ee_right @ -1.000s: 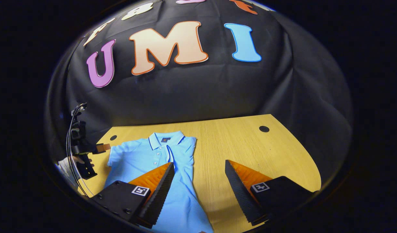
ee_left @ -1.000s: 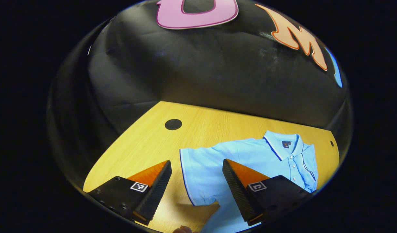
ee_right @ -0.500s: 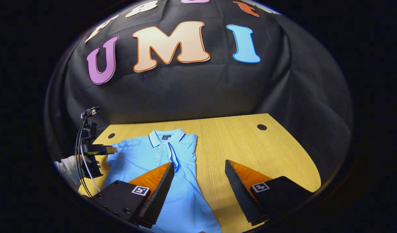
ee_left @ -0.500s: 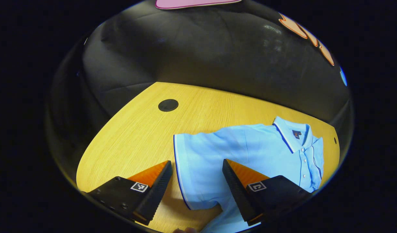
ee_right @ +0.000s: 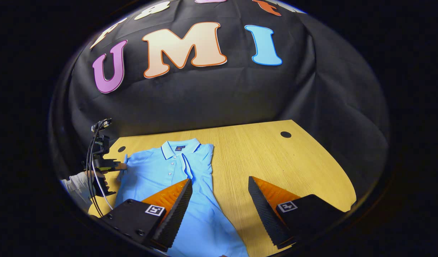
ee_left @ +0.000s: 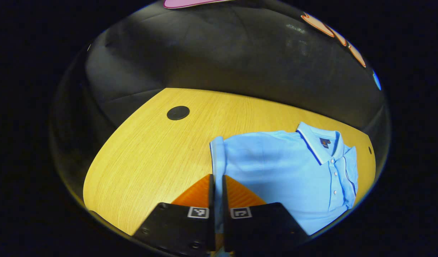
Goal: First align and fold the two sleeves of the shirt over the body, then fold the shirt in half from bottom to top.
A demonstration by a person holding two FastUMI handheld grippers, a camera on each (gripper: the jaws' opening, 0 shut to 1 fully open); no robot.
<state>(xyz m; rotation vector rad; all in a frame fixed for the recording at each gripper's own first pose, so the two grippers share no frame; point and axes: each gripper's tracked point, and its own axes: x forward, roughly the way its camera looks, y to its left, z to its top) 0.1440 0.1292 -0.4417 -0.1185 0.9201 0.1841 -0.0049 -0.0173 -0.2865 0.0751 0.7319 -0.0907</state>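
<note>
A light blue polo shirt (ee_left: 287,167) lies face up on the wooden table (ee_left: 151,157), collar toward the wall. My left gripper (ee_left: 217,177) is shut on the hem of the shirt's near sleeve (ee_left: 217,150), which stands up between the fingers. In the right gripper view the shirt (ee_right: 169,175) lies at the left, with its other sleeve (ee_right: 201,160) folded over the body. My right gripper (ee_right: 219,194) hangs open over the shirt's right edge and bare table, holding nothing. The left gripper (ee_right: 119,166) shows there too, held by a hand at the shirt's far sleeve.
A black round grommet (ee_left: 178,112) sits in the table left of the shirt, and a smaller hole (ee_left: 369,150) lies past the collar. In the right gripper view another grommet (ee_right: 285,134) lies at the back right, with bare wood (ee_right: 276,160) beside the shirt.
My left gripper has shut on the sleeve hem, and the sleeve edge now stands pinched between the fingers. The right gripper stays open and has barely moved.
</note>
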